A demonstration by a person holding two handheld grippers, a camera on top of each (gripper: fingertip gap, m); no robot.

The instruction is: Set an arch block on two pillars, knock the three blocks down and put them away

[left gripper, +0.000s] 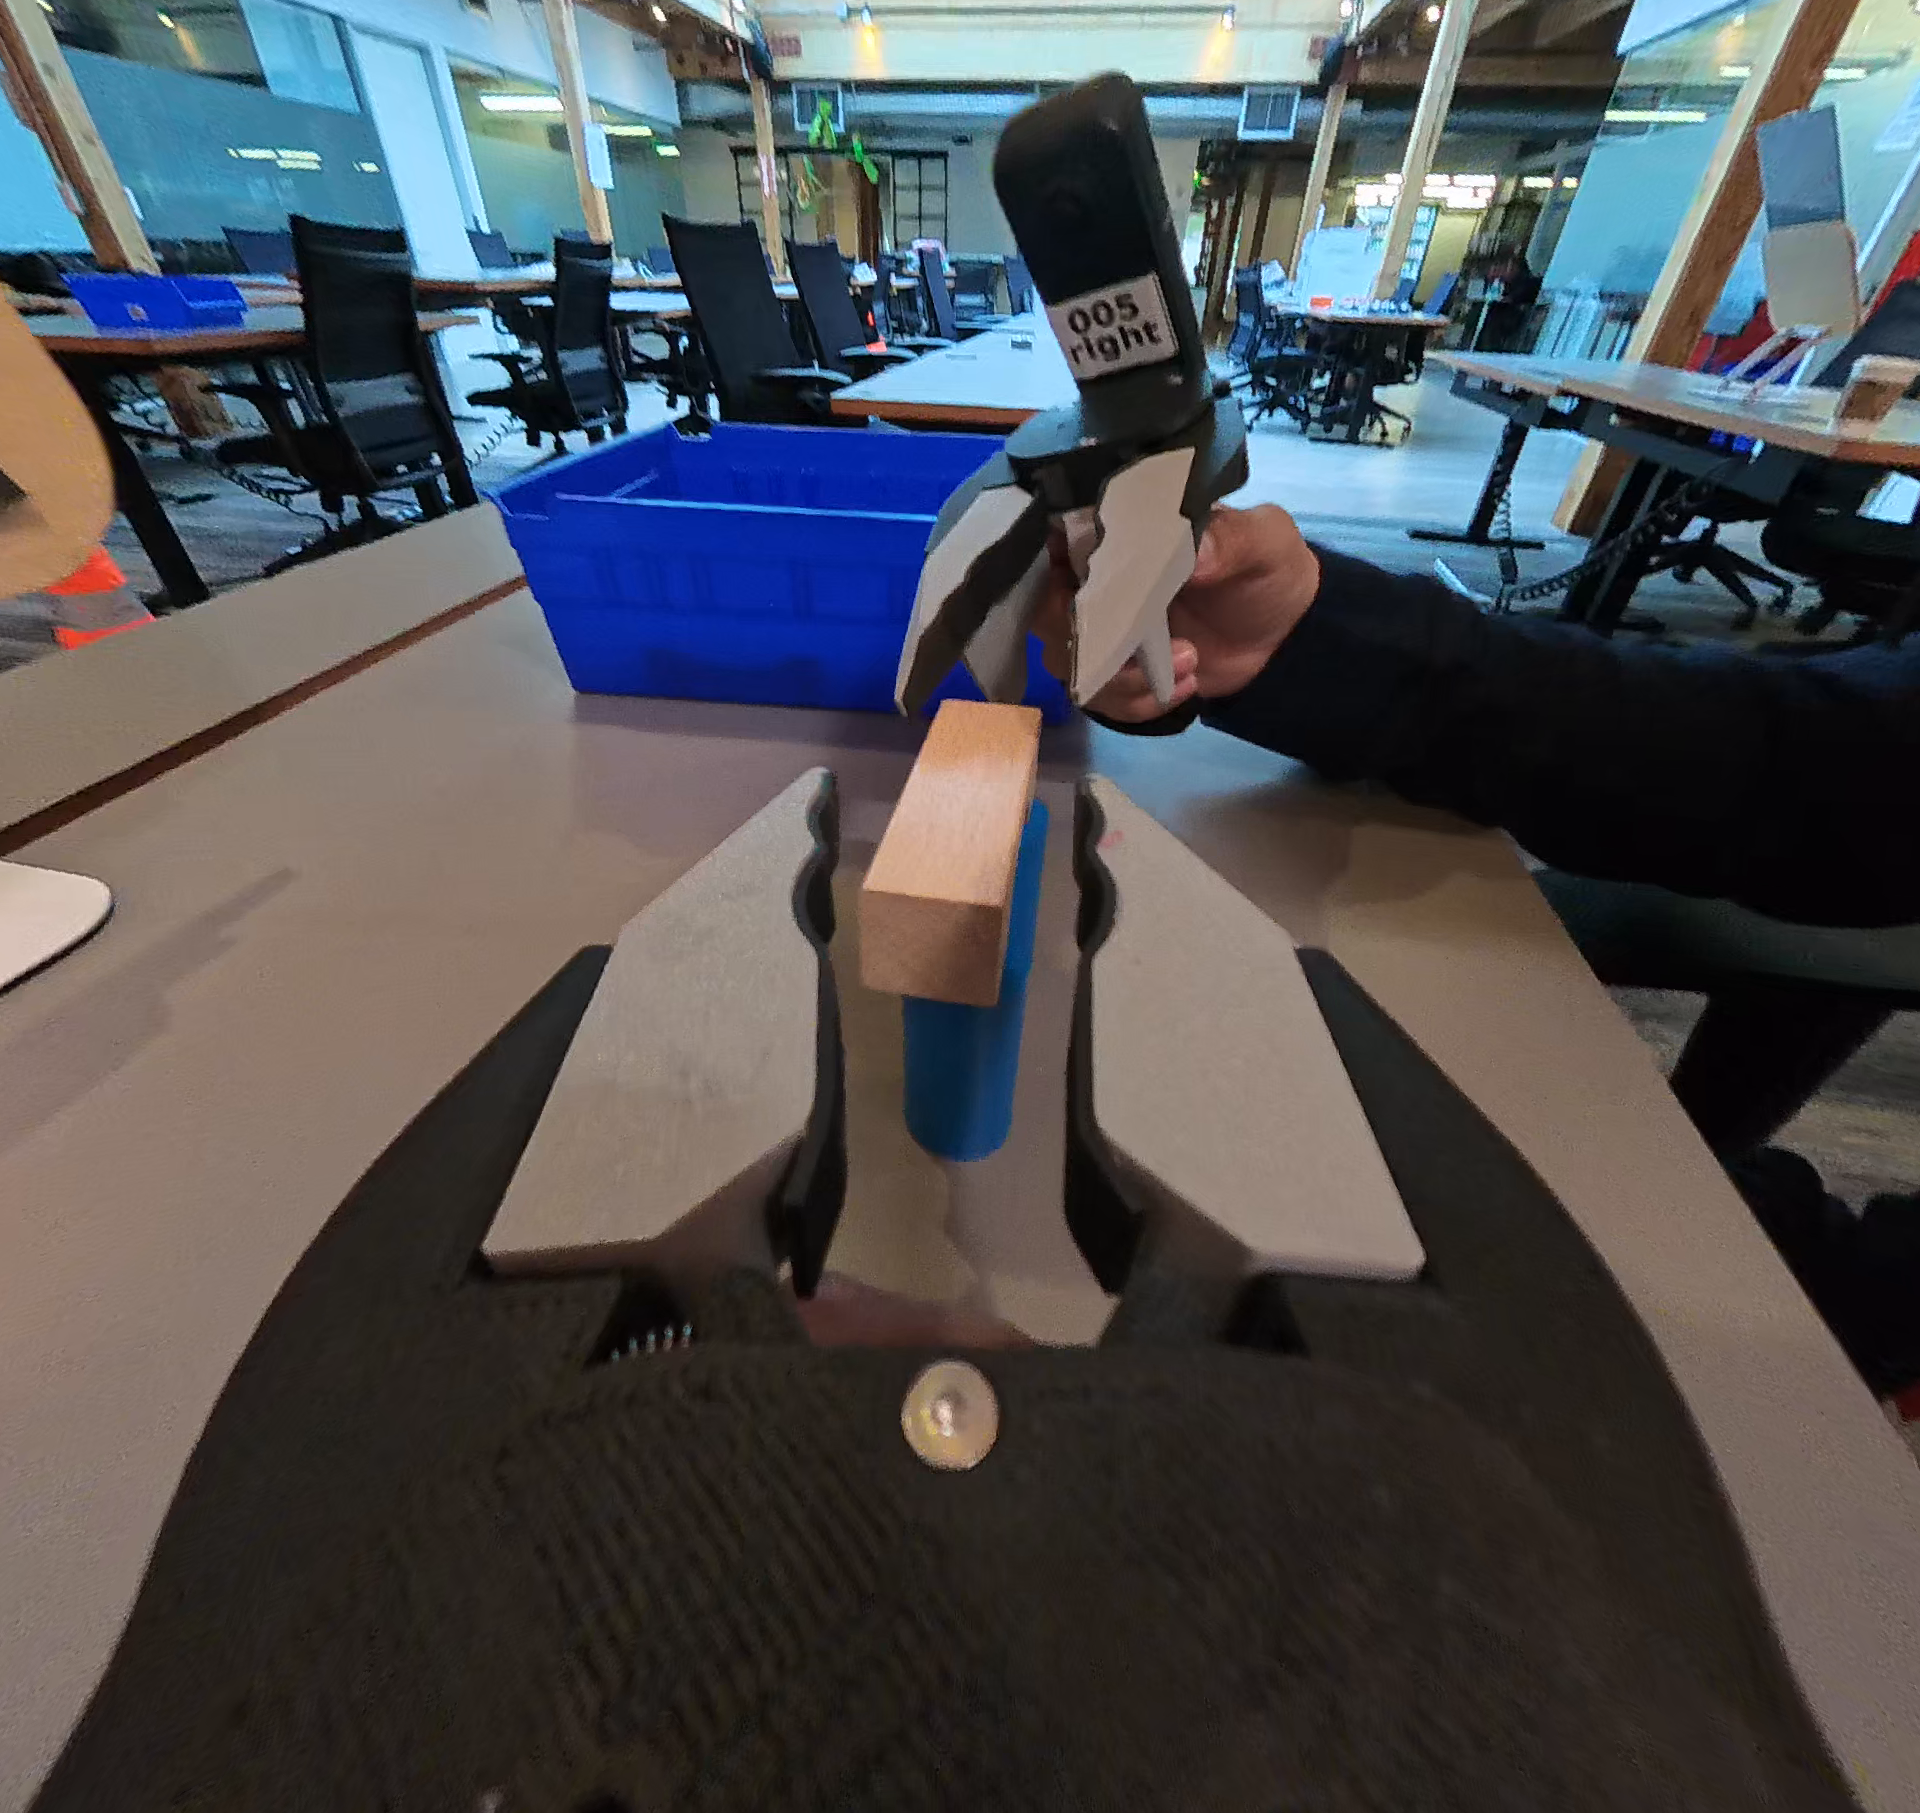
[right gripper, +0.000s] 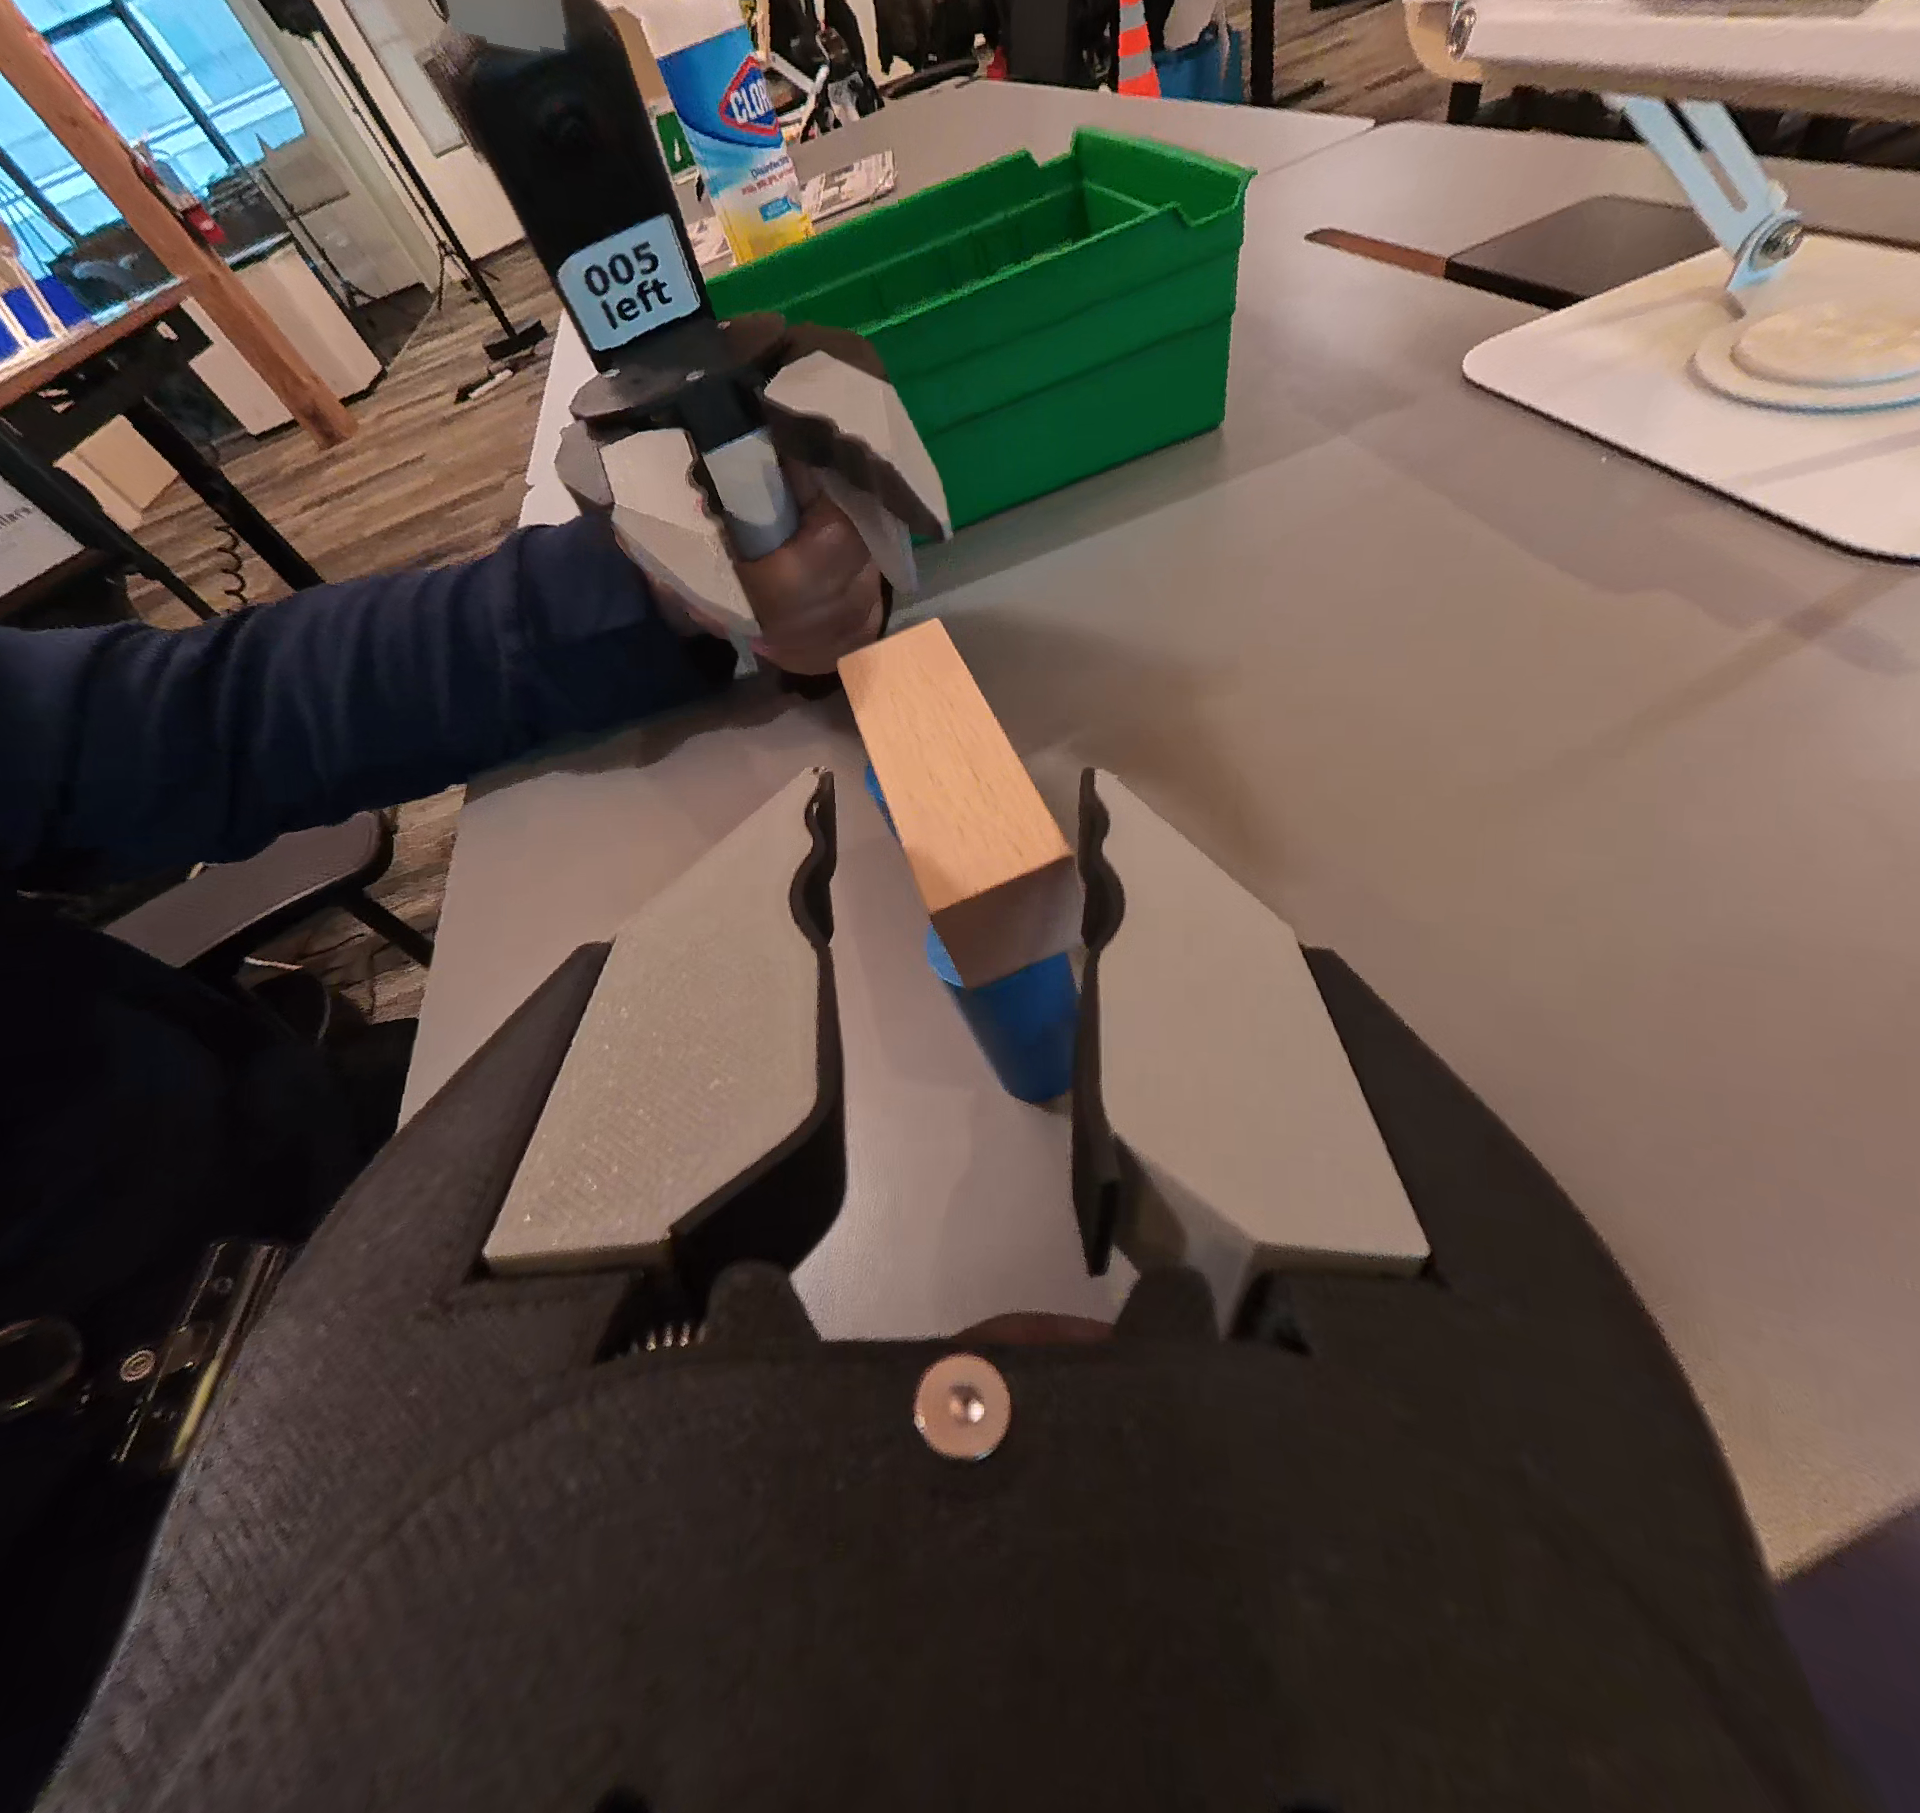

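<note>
While our left gripper (left gripper: 954, 890) stands open, the pale wooden arch block (left gripper: 951, 859) lies at frame centre between its fingers, touching neither, on two blue cylindrical pillars (left gripper: 961, 1067). Our right gripper (right gripper: 951, 890) is open too; the block's near end (right gripper: 1003, 916) sits just beside its right finger (right gripper: 1099, 890). We count one arch, one blue bin (left gripper: 727, 568), one green bin (right gripper: 1039, 340).

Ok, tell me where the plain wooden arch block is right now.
The plain wooden arch block rests on the blue cylindrical pillars on the grey table, between both open grippers, with the blue plastic bin behind it.
</note>
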